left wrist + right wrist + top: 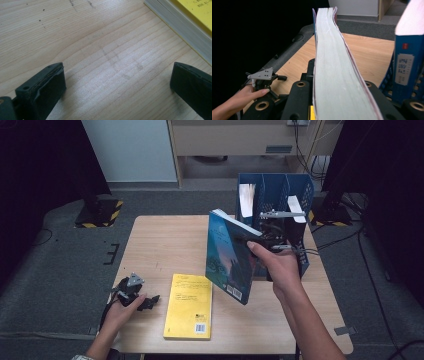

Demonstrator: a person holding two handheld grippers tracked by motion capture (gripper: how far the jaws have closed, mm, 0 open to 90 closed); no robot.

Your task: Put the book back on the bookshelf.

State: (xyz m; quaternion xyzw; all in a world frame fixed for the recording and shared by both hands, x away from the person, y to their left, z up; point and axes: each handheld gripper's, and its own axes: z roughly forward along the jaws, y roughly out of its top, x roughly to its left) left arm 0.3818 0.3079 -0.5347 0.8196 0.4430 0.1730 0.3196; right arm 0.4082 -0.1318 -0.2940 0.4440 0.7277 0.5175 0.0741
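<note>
My right gripper point(250, 240) is shut on a thick book with a dark blue cover point(227, 255). It holds the book upright and tilted above the table's middle, just left of the blue file rack point(280, 195). In the right gripper view the book's pale page edge point(332, 62) runs up between the two black jaws of my right gripper point(337, 75), which press on both covers. My left gripper point(142, 300) rests at the table's front left in a hand. Its jaws stand wide apart over bare wood point(100, 37) with nothing between them; my left gripper point(117, 82) is open.
A yellow book point(189, 306) lies flat near the front edge; its corner point(190, 17) sits just beyond my left jaws. The rack holds a blue-spined book point(404, 67) and white papers point(247, 200). The wooden table point(160, 240) ends close behind the rack.
</note>
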